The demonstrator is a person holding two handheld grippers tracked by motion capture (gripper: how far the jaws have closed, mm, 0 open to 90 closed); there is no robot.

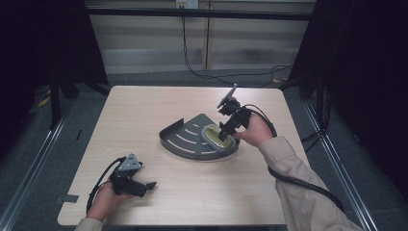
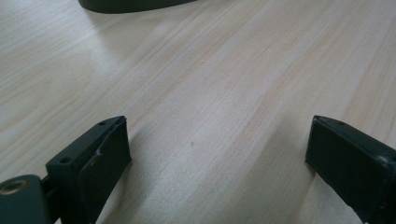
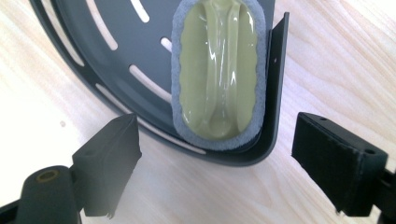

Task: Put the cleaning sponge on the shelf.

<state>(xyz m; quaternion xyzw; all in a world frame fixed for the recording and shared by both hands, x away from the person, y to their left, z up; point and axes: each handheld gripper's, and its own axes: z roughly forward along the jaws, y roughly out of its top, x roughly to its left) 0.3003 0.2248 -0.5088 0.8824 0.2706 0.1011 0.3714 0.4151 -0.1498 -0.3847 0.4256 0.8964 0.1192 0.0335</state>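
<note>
Right gripper [image 1: 224, 132] hangs wide open over the sealed packet [image 3: 218, 70] in the grey tray [image 3: 93, 56] (wrapping unlabelled up close); left gripper [image 1: 150, 185] gapes over bare table [image 2: 210, 84].

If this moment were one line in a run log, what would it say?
right gripper: open, above yellow-green packet | packet: lying in dark grey slotted corner shelf | left gripper: open, low over wooden table

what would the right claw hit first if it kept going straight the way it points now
Most likely the sealed yellow-green packet lying in the dark slotted tray. The right claw stands open and points down at the packet's near end, with the tray's rim just below; depth is hard to judge.
</note>
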